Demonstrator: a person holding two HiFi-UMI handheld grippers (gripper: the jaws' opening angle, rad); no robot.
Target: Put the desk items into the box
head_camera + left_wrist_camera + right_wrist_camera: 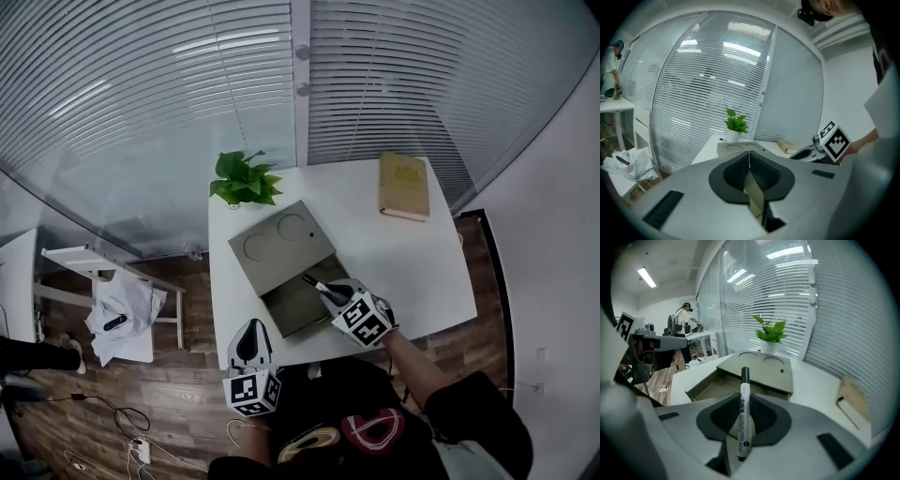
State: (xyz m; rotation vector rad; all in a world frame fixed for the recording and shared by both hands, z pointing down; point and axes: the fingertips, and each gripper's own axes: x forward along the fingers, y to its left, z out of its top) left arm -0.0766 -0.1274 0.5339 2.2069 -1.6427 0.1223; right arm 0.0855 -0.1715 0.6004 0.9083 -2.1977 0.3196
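Note:
A grey-brown box lies on the white table, its lid with two round recesses slid back and its tray open at the near end. My right gripper is shut on a white marker with a black cap, tip over the tray. In the right gripper view the marker sticks out between the jaws toward the box. My left gripper hangs below the table's near edge, jaws pressed together with nothing between them.
A tan book lies at the table's far right corner and a potted plant at its far left. A white rack with cloth stands on the wood floor at left. Glass walls with blinds close the back.

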